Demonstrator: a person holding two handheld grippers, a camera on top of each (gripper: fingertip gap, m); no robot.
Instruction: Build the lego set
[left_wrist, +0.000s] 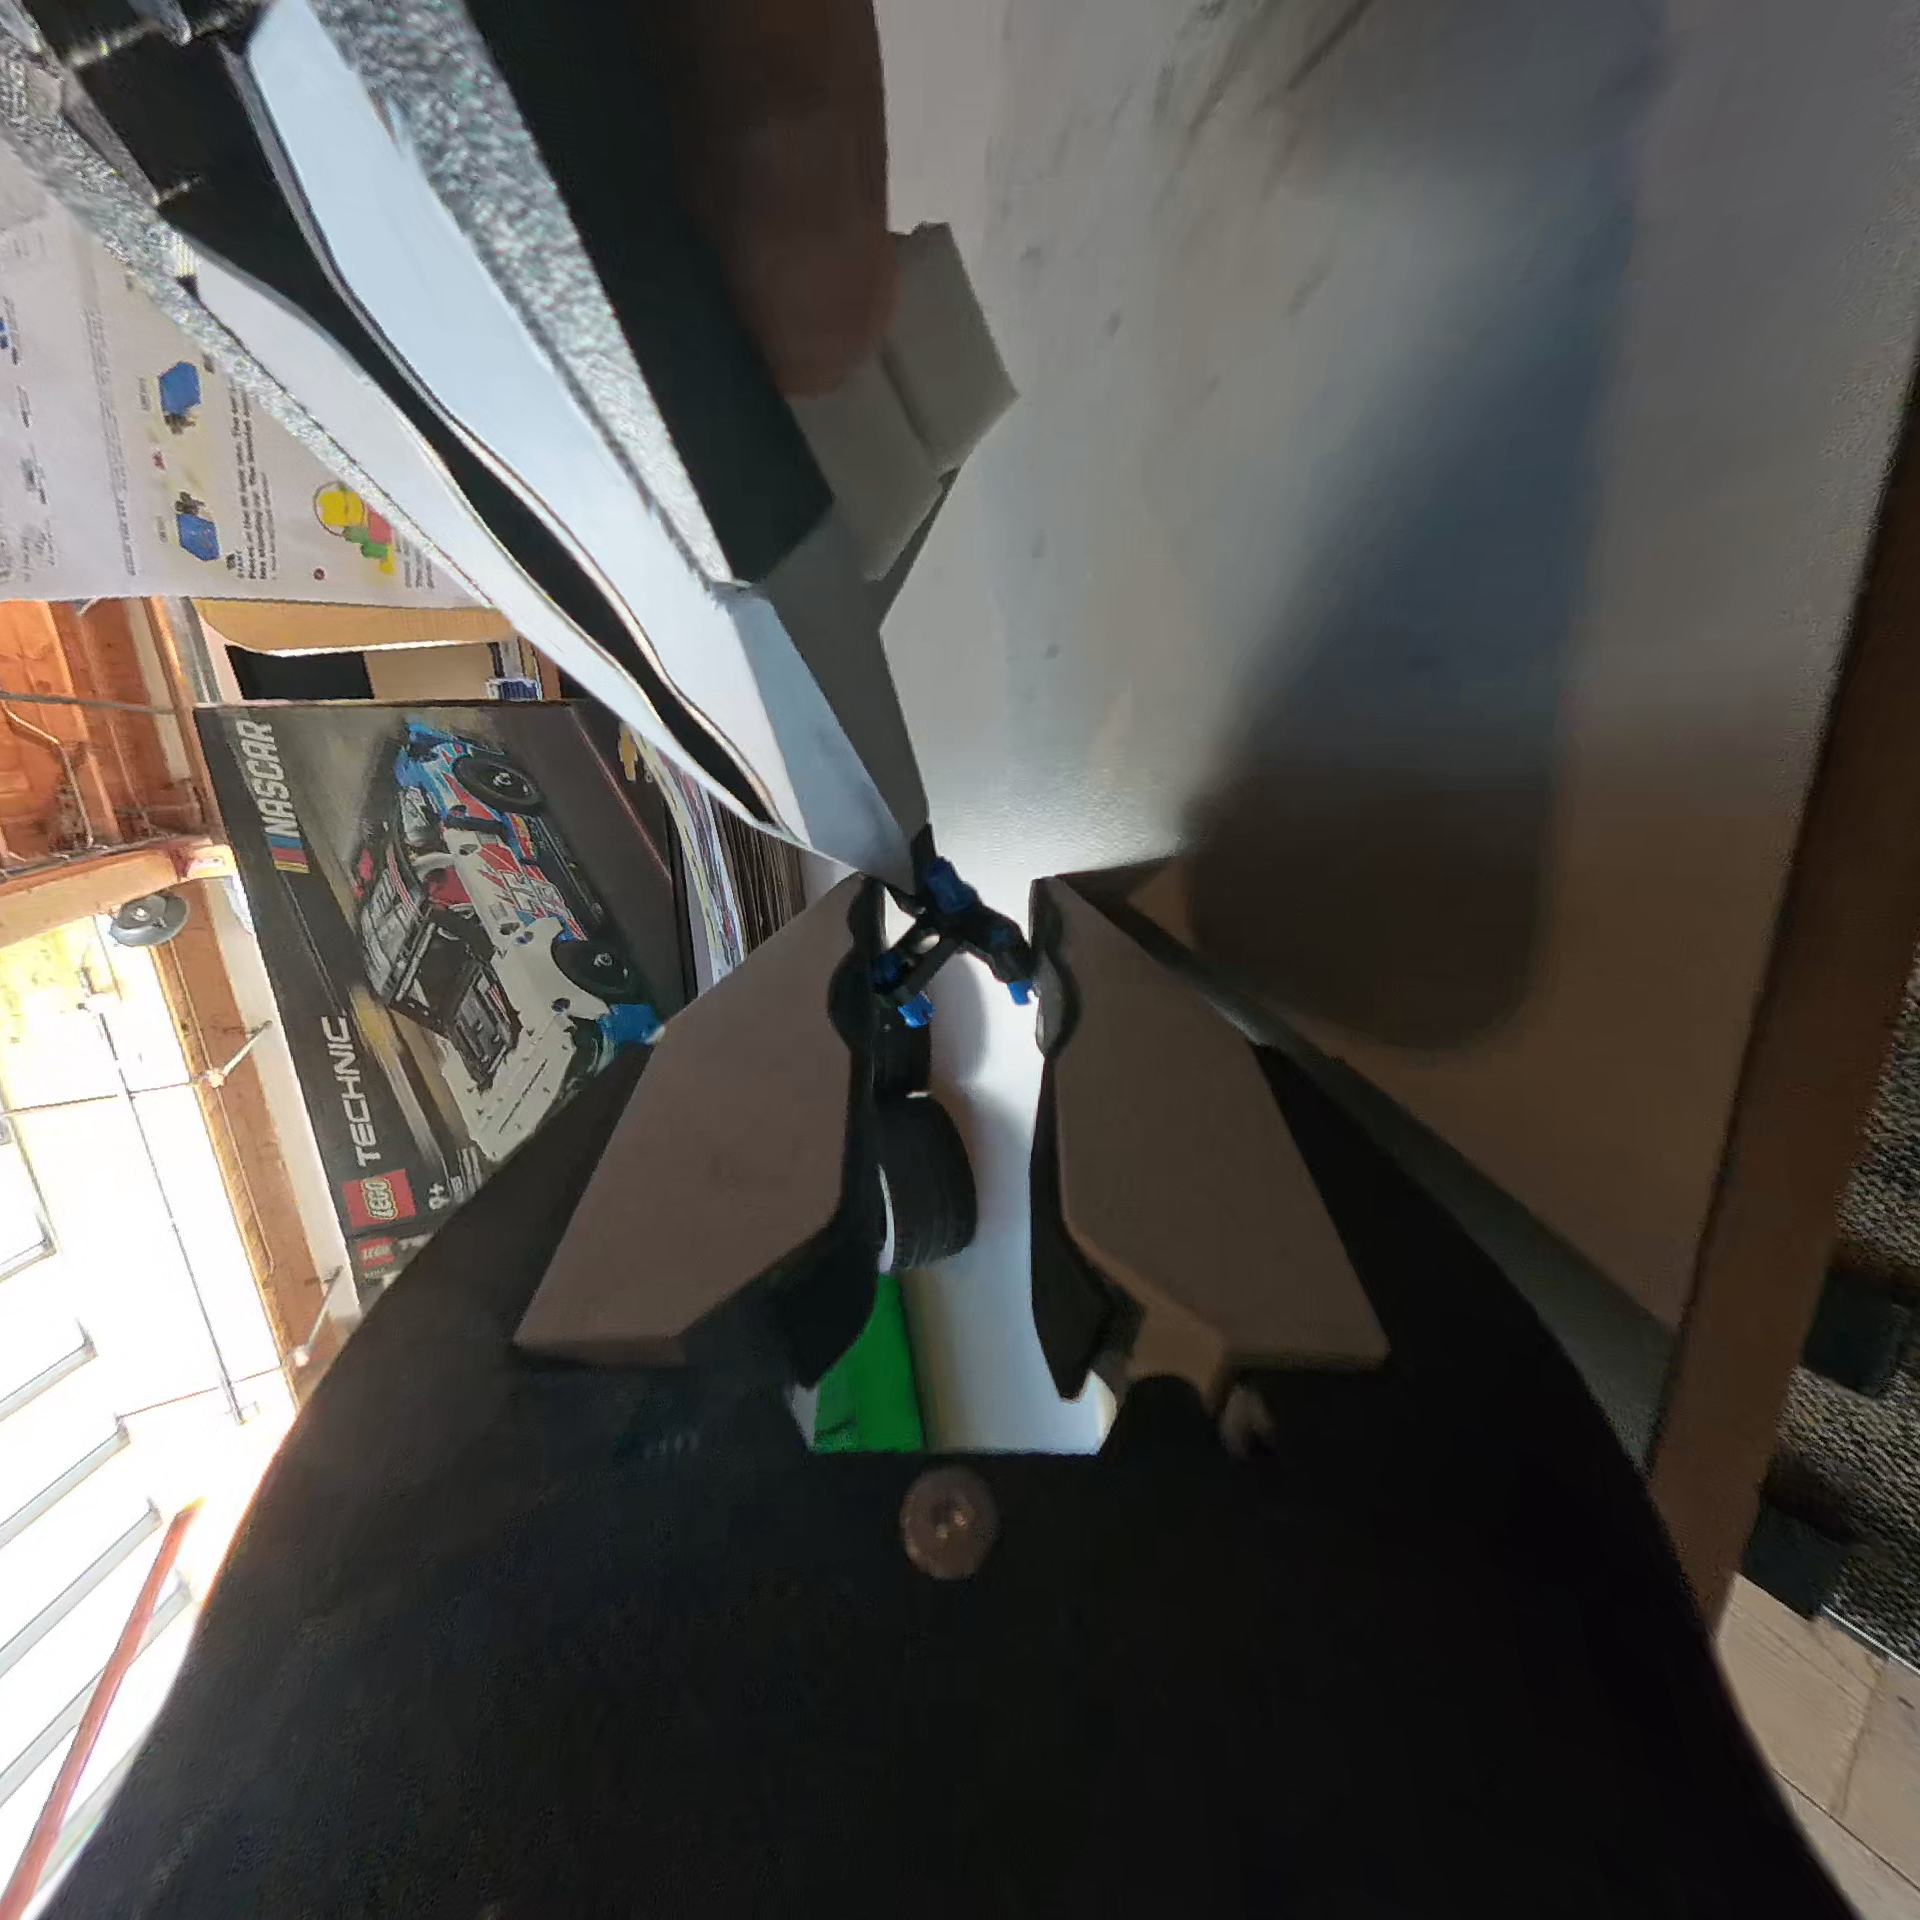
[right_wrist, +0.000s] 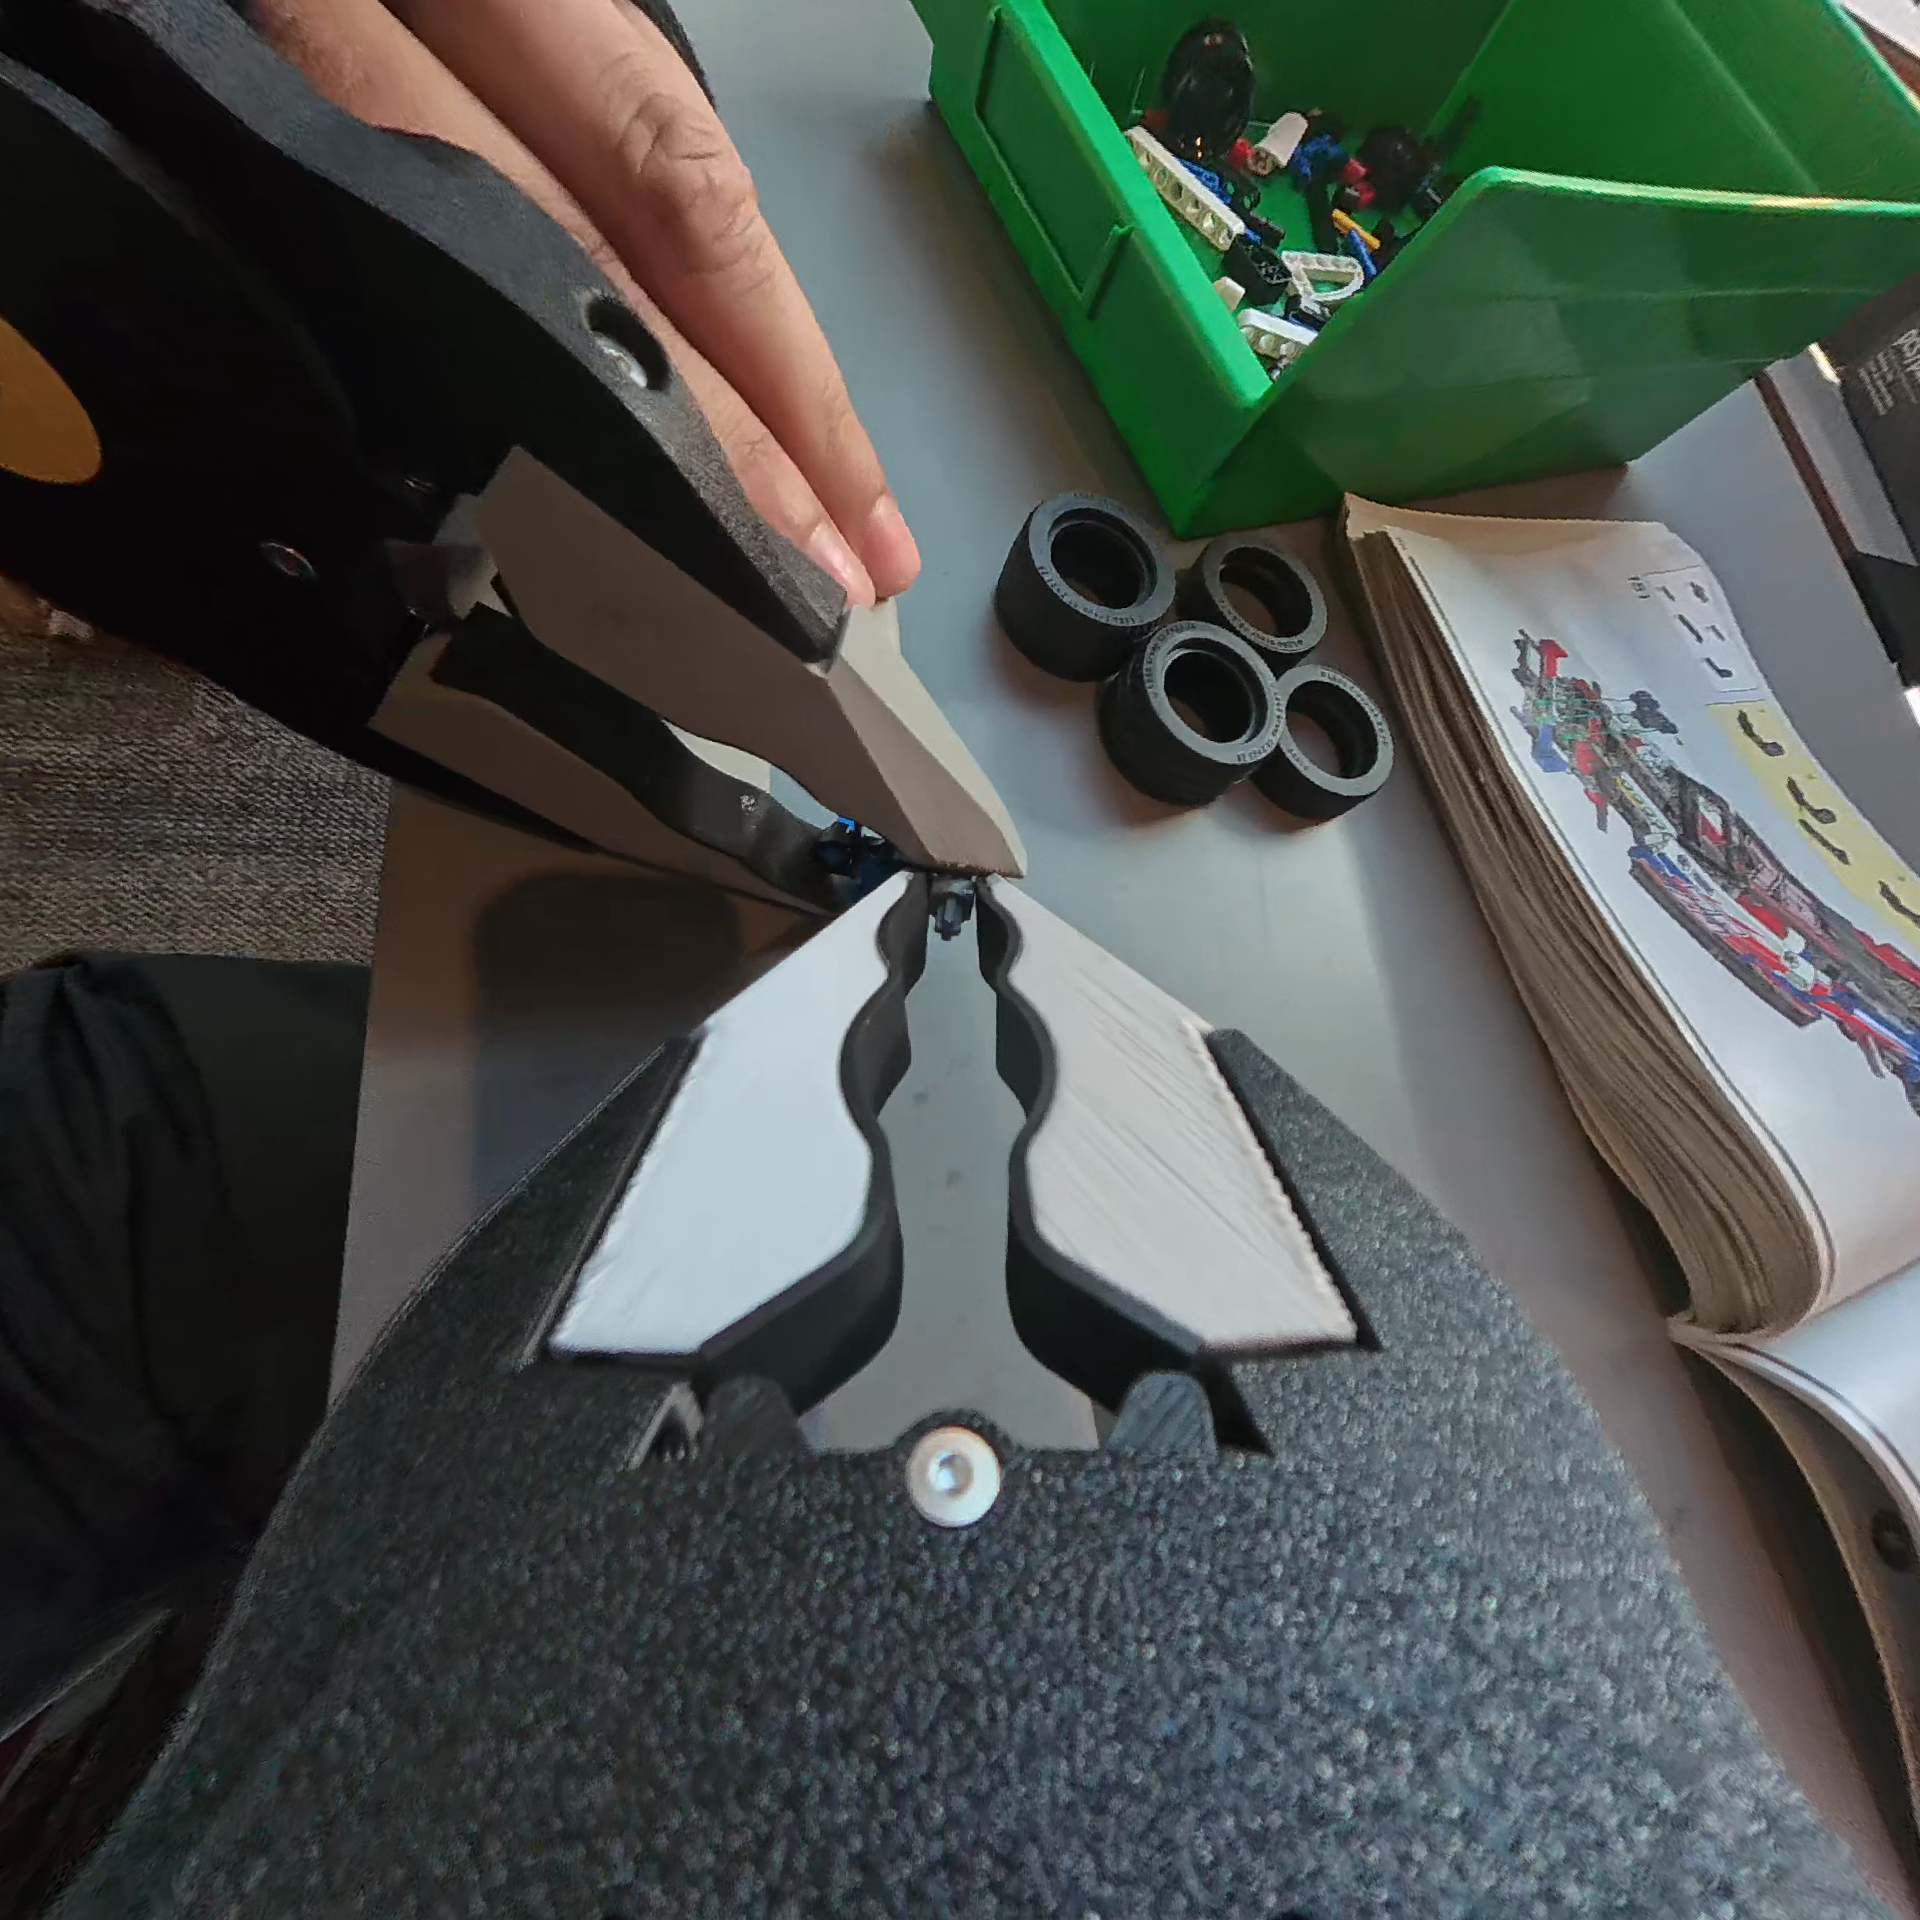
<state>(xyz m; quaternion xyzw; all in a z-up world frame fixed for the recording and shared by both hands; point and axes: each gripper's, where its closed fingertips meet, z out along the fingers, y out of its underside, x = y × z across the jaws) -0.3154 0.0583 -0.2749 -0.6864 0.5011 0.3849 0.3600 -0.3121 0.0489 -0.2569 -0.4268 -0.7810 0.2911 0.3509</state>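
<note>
My left gripper (left_wrist: 951, 914) is shut on a small black and blue lego assembly (left_wrist: 951, 930), which spans the gap between its two pads. In the right wrist view it comes in from the upper left (right_wrist: 883, 862), a hand on its body, with the assembly (right_wrist: 840, 847) at its tips. My right gripper (right_wrist: 948, 894) is shut on a small dark pin (right_wrist: 948, 912) held at its very tips. The right gripper's tips (left_wrist: 904, 842) meet the assembly from the upper left in the left wrist view. Both grippers hover above the grey table (right_wrist: 1195, 987).
A green bin (right_wrist: 1351, 416) with several loose lego parts stands at the back. Several black tyres (right_wrist: 1195, 686) lie in front of it. An open instruction booklet (right_wrist: 1662, 831) lies at the right. The set's box (left_wrist: 436, 935) stands behind. The table edge and carpet are at the left.
</note>
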